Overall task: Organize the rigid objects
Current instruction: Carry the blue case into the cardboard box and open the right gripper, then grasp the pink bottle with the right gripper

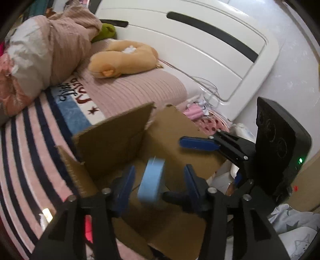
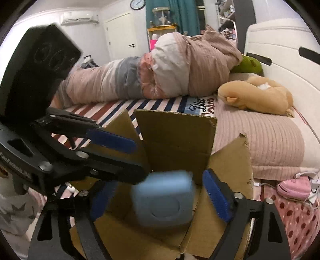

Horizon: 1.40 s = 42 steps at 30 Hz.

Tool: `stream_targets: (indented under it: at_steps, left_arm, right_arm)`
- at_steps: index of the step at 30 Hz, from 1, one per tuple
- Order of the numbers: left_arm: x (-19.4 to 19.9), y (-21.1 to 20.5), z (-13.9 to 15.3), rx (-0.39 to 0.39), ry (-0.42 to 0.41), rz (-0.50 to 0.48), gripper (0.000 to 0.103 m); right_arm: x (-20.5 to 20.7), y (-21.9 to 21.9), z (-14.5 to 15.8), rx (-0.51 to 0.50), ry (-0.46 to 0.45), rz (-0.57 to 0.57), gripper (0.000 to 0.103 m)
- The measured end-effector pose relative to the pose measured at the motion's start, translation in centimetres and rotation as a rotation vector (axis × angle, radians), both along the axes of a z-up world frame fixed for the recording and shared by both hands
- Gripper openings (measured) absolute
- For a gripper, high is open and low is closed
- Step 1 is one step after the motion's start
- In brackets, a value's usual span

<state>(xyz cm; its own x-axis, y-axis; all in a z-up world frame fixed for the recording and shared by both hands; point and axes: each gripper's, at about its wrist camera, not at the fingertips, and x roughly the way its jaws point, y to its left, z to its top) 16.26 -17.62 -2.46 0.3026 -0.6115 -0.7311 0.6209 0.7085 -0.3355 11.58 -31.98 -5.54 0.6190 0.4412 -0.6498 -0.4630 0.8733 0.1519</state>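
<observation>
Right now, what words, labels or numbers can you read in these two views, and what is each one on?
"Diet": dark script on the blue patch of the striped blanket; the red word under it is cut off and unreadable.
"GenRobot.AI": white lettering on the left gripper body, partly blurred.
Wall clock: numerals too small to read.
Cardboard box, blue case: no text visible.
In the left wrist view the blanket lettering appears upside down and blurred.
</observation>
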Motion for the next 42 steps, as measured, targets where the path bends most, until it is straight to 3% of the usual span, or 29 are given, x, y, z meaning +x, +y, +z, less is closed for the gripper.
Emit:
stream_targets:
  at_steps: [7,12,16,20,21,26,31,38,42]
  left_arm:
    - [-2.7,6.2,2.6,-0.088,-0.086,0.075,0.056]
    - [-5.4,13.6,4.2,-0.097,-0.17,0.253,0.059]
    - [-7.2,18.9,3.4,-0.079,-0.207,0.375,0.06]
    - [-8.3,23.4,0.8,-0.051,-0.202,0.478,0.06]
    - [-8.6,24.7,-0.2,-0.045,-0.195,0.505,0.06]
    - [-9.0,27.8,-3.9,-0.039,-0.148,0.578,0.06]
    - [-9.5,28.7,-6.9,-0.067,-0.105,0.579,0.06]
    - [-8.8,28.3,-8.4,-0.076,-0.08,0.564,0.06]
    - [-8.2,27.7,-8.5,-0.07,-0.078,0.55,0.06]
  right_arm:
    - [-2.1,1.1,2.6,0.087,-0.055,0.035,0.091]
    - [-4.2,6.3,5.5,0.149,-0.113,0.167,0.09]
    - [-5.0,12.2,5.0,0.101,-0.095,0.272,0.089]
    - [-4.9,17.8,1.9,0.071,0.0,0.332,0.066]
    - [-4.6,18.7,1.2,0.075,0.026,0.338,0.064]
    - [-2.4,21.1,-4.5,0.014,0.138,0.205,0.056]
    - [1.0,19.5,-10.4,-0.054,0.198,-0.015,0.049]
    - [2.5,16.6,-12.8,-0.066,0.256,-0.108,0.049]
    - [2.7,16.3,-12.7,-0.052,0.273,-0.081,0.049]
